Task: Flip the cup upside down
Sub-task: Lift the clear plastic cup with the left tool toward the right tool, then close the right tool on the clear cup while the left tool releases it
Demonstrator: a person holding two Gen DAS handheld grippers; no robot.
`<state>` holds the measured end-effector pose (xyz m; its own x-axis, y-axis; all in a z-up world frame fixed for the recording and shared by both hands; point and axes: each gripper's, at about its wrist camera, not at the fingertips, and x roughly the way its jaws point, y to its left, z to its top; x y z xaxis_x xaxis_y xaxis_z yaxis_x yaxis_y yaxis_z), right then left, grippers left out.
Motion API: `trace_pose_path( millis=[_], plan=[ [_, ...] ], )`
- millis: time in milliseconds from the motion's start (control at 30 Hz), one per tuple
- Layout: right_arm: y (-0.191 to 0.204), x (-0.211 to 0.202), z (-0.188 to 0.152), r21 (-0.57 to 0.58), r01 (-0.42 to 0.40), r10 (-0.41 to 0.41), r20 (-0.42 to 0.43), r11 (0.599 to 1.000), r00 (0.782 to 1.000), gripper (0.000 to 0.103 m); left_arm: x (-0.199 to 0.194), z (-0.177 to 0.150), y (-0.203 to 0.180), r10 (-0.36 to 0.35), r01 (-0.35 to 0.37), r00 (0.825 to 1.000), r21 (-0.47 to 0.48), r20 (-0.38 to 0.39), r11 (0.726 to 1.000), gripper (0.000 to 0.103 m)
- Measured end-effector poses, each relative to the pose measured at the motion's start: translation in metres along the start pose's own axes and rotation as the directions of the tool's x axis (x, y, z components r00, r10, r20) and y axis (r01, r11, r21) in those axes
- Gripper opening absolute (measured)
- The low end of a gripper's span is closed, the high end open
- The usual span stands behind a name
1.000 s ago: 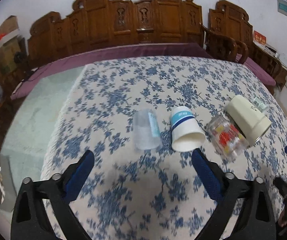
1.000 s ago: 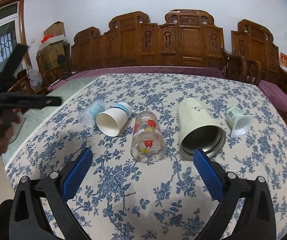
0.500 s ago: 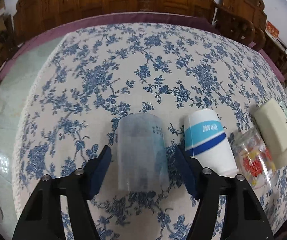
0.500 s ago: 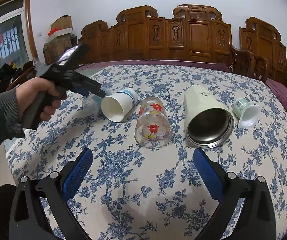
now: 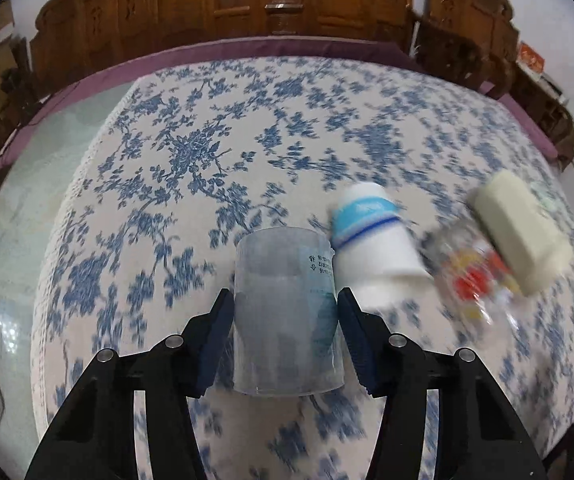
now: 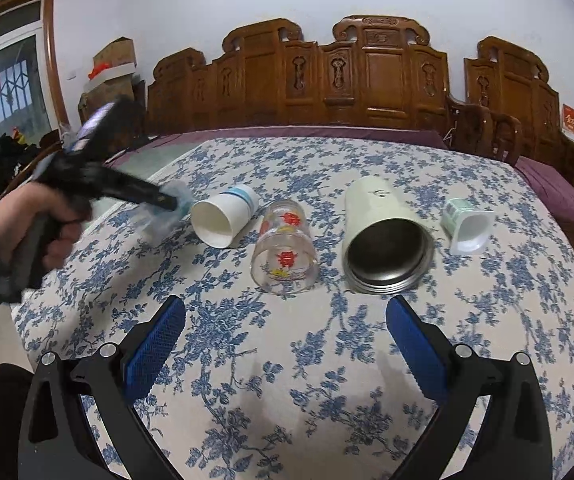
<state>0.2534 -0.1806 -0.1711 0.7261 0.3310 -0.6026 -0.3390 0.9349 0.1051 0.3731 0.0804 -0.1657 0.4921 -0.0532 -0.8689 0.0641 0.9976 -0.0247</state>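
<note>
A clear plastic cup (image 5: 285, 312) lies between the blue pads of my left gripper (image 5: 285, 334), which is shut on its sides, open end toward the camera. In the right wrist view the cup (image 6: 165, 212) looks blurred, lifted off the cloth in the left gripper (image 6: 167, 202) at the table's left. My right gripper (image 6: 285, 340) is open and empty above the near part of the table.
On the blue-flowered tablecloth (image 6: 327, 360) lie a row of cups on their sides: a white paper cup with blue band (image 6: 223, 218), a printed glass (image 6: 285, 254), a cream steel tumbler (image 6: 383, 246), a small white yoghurt pot (image 6: 467, 226). Carved wooden chairs (image 6: 367, 76) stand behind.
My left gripper has closed on the clear plastic cup and raised it off the cloth. The right gripper has held still and open.
</note>
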Motion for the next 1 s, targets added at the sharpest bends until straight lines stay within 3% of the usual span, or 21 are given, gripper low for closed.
trace_pose_path(
  millis=[233, 367, 633, 1000],
  plan=[
    [-0.017, -0.025, -0.005, 0.026, 0.062, -0.062, 0.014, 0.998, 0.998, 0.101, -0.057, -0.057, -0.041, -0.076, 0.071, 0.993, 0.058, 0.085, 0.996, 0.051],
    [-0.028, -0.035, -0.008, 0.038, 0.086, -0.087, 0.016, 0.996, 0.996, 0.101, -0.067, -0.085, -0.072, -0.121, 0.112, 0.988, 0.09, 0.097, 0.99, 0.051],
    [-0.045, -0.047, -0.012, 0.069, 0.112, -0.113, 0.01, 0.991, 0.994, 0.101, -0.062, -0.129, -0.129, -0.2, 0.186, 0.977, 0.151, 0.078, 0.971, 0.051],
    [-0.049, -0.025, -0.022, 0.065, 0.141, -0.138, -0.052, 0.988, 0.989, 0.101, -0.031, -0.144, -0.143, -0.241, 0.234, 0.97, 0.142, 0.033, 0.962, 0.052]
  ],
)
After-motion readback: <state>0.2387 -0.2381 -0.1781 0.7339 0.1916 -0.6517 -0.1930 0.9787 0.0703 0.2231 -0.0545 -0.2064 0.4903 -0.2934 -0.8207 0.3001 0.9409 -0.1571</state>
